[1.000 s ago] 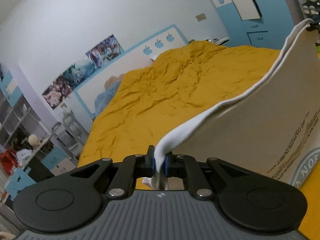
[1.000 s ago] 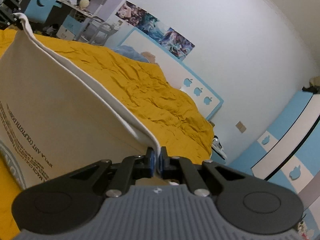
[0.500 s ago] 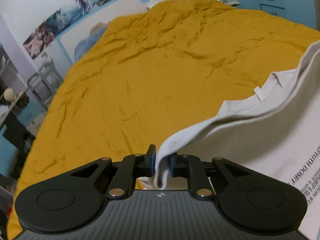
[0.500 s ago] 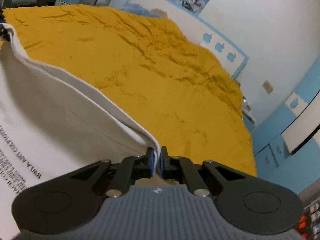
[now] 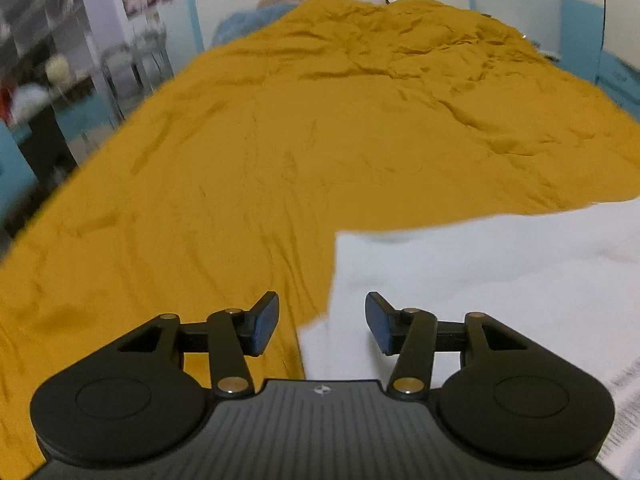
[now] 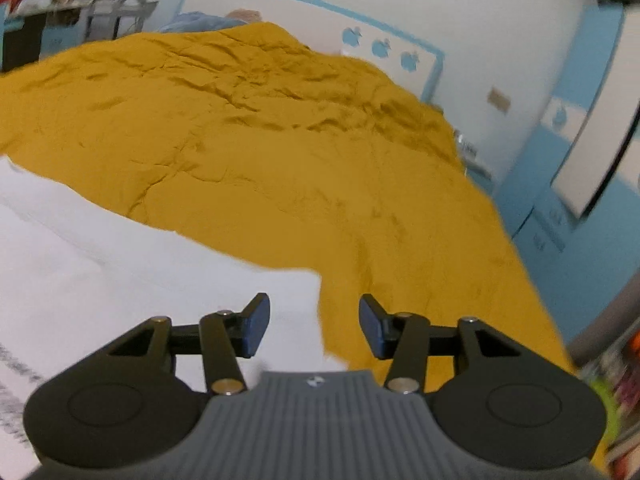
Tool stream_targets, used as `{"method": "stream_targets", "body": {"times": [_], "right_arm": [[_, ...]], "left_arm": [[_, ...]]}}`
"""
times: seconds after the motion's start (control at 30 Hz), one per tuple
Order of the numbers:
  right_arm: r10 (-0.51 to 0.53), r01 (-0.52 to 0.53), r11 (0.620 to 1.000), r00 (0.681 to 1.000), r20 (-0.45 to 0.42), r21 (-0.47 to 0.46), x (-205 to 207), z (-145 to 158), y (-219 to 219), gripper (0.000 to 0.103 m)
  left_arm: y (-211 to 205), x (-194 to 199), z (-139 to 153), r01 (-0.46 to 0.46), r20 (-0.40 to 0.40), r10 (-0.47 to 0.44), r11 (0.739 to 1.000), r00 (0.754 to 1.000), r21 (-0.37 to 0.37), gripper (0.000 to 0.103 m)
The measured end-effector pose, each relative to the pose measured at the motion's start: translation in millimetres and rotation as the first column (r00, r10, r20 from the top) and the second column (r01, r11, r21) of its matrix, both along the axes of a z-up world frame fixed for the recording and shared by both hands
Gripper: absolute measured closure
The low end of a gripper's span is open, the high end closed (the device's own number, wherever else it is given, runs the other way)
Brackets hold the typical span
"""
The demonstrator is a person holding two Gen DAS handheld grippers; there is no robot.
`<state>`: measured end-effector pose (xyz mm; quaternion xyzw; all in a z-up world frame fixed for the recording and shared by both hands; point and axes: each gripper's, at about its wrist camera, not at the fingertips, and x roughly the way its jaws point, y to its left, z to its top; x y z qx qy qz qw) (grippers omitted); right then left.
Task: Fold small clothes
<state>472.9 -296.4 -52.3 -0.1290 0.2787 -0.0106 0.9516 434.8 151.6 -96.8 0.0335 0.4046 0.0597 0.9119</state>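
The white shirt [image 5: 480, 280], lifted a second ago, is now lying on the yellow bedspread [image 5: 280, 140]; my left gripper [image 5: 322, 322] and right gripper [image 6: 314, 326] have just been opening and are gaping, gripping nothing.

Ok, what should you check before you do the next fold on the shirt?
1. Left gripper let go: ok, its jaws have just been opening and stand apart, with nothing pinched.
2. Right gripper let go: ok, its jaws have also just been opening, with a shirt corner lying loose below them.
3. Shirt lying down on the blanket: ok.
4. Shirt smooth, no wrinkles: cannot tell, the pictures are blurred.
5. Edges lined up: cannot tell, only part of the shirt shows.
6. Room on the blanket beyond the shirt: ok.
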Motion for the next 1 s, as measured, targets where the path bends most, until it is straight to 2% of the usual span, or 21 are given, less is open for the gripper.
{"method": "stream_targets", "body": {"times": [0.13, 0.27, 0.33, 0.47, 0.5, 0.57, 0.63, 0.73, 0.8, 0.87, 0.93, 0.97, 1.0], "right_arm": [[-0.001, 0.016, 0.987, 0.996, -0.09, 0.162, -32.4, 2.3, -12.2, 0.058], [0.015, 0.038, 0.961, 0.982, -0.191, 0.274, -71.3, 0.8, -20.5, 0.058], [0.012, 0.068, 0.939, 0.973, -0.229, 0.337, -89.3, -0.2, -28.9, 0.055], [-0.058, 0.193, 0.868, 0.954, -0.293, 0.458, -126.0, -9.4, -56.4, 0.047], [-0.077, 0.224, 0.849, 0.948, -0.309, 0.479, -133.7, -13.6, -63.0, 0.046], [-0.111, 0.28, 0.813, 0.935, -0.336, 0.51, -149.4, -24.4, -75.2, 0.045], [-0.136, 0.336, 0.753, 0.921, -0.366, 0.566, -160.5, -36.7, -86.7, 0.045], [-0.149, 0.404, 0.6, 0.904, -0.4, 0.69, -174.6, -57.1, -103.3, 0.046], [-0.173, 0.435, 0.505, 0.897, -0.406, 0.745, -184.7, -69.2, -109.0, 0.047], [-0.189, 0.442, 0.428, 0.897, -0.4, 0.788, -191.4, -77.1, -112.1, 0.047], [-0.195, 0.444, 0.342, 0.896, -0.399, 0.829, -197.1, -86.3, -114.2, 0.051], [-0.202, 0.443, 0.31, 0.895, -0.397, 0.841, -198.9, -89.9, -115.3, 0.053], [-0.207, 0.442, 0.287, 0.895, -0.395, 0.85, -199.6, -92.9, -115.4, 0.06]], "left_arm": [[18.4, -37.3, 6.0, 0.012, -0.035, -0.016, 0.994, 0.999, -0.113, 0.044], [39.1, -79.0, 14.7, 0.001, -0.072, -0.02, 0.966, 0.997, -0.26, 0.041], [47.8, -98.4, 15.5, -0.018, -0.089, -0.012, 0.943, 0.996, -0.332, 0.035], [67.4, -130.1, 8.2, -0.098, -0.12, 0.051, 0.899, 0.991, -0.428, 0.034], [72.0, -138.0, 4.8, -0.12, -0.125, 0.069, 0.882, 0.99, -0.455, 0.034], [82.3, -154.2, -5.9, -0.174, -0.149, 0.112, 0.83, 0.983, -0.529, 0.034], [88.9, -166.6, -16.9, -0.227, -0.179, 0.148, 0.765, 0.973, -0.603, 0.034], [92.2, -178.1, -32.9, -0.266, -0.209, 0.167, 0.673, 0.964, -0.69, 0.034], [93.9, -185.6, -40.4, -0.286, -0.207, 0.197, 0.641, 0.958, -0.713, 0.035], [98.8, -190.7, -47.5, -0.315, -0.216, 0.234, 0.586, 0.948, -0.747, 0.035], [98.0, -187.6, -50.3, -0.343, -0.223, 0.273, 0.556, 0.936, -0.758, 0.043], [97.6, -187.9, -50.7, -0.346, -0.216, 0.289, 0.542, 0.932, -0.766, 0.046], [96.8, -187.5, -50.5, -0.347, -0.208, 0.304, 0.533, 0.93, -0.772, 0.056]]}}
